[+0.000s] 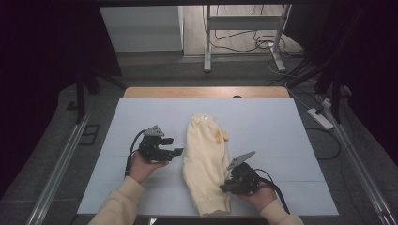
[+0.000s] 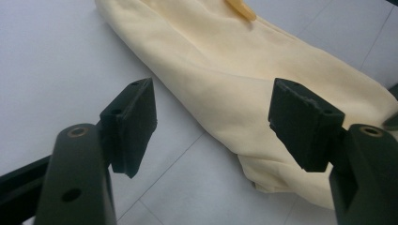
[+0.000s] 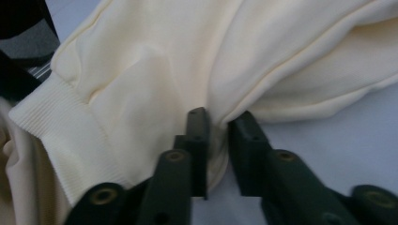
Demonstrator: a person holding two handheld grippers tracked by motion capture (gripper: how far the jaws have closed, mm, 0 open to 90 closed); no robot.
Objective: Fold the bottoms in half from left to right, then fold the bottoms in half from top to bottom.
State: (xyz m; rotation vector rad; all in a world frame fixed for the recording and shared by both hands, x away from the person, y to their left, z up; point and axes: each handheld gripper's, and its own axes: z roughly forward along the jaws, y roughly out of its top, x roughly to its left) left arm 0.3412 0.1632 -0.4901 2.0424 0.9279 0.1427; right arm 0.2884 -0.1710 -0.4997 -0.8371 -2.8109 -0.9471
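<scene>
A pale yellow garment (image 1: 204,154) lies folded lengthways on the white table (image 1: 281,131), with a ribbed cuff (image 3: 56,136) at its near end. My left gripper (image 1: 174,152) hovers just left of the garment (image 2: 244,70), open, its jaws (image 2: 213,122) wide apart with nothing between them. My right gripper (image 1: 224,187) is at the garment's near right edge. Its jaws (image 3: 219,136) stand a little apart, and a fold of the cloth (image 3: 164,61) sits loosely in the gap. A darker yellow tab (image 2: 241,9) lies on the garment's far part.
A wooden strip (image 1: 206,92) borders the table's far edge. Beyond it stands a metal frame (image 1: 206,42) with cables on the floor. A power strip (image 1: 320,118) lies on the floor at the right. White surface stretches left and right of the garment.
</scene>
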